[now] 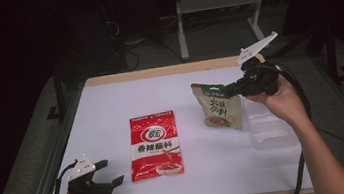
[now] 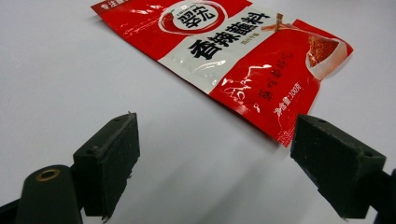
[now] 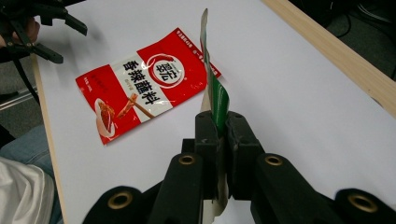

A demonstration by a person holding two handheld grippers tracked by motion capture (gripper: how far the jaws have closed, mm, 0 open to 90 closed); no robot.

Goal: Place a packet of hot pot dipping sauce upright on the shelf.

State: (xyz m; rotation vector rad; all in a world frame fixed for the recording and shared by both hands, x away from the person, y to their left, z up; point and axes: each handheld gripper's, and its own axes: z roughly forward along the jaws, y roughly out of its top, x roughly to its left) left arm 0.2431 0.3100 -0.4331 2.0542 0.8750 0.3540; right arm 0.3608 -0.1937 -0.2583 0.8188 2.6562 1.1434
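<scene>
Right gripper [image 3: 218,140]: jaws closed tight on the top edge of the green-and-cream sauce packet [image 1: 219,107], pinching it between both pads. In the high view the packet hangs upright from the jaws, above the right half of the desk [image 1: 110,105], just beside a clear plastic tray [image 1: 271,132] that lies near the right edge. Whether the packet's lower edge touches the desk cannot be told.

Left gripper [image 1: 110,171]: jaws wide apart, nothing between them, resting low at the near left corner. Its own view looks across bare desk at the red sauce packet [image 2: 224,56], which lies flat, near but apart from the jaws.

Assessment of progress: the green packet is picked up and in carriage; judging by its position, the tray is the likely destination, and placing it there is not yet done. The red packet is untouched and probably comes next.

Limits of observation: the tray is transparent and partly covered by the right hand [image 1: 281,100], so its depth and contents are hard to make out. The green packet appears edge-on in the right gripper view, and its print is unreadable.
</scene>
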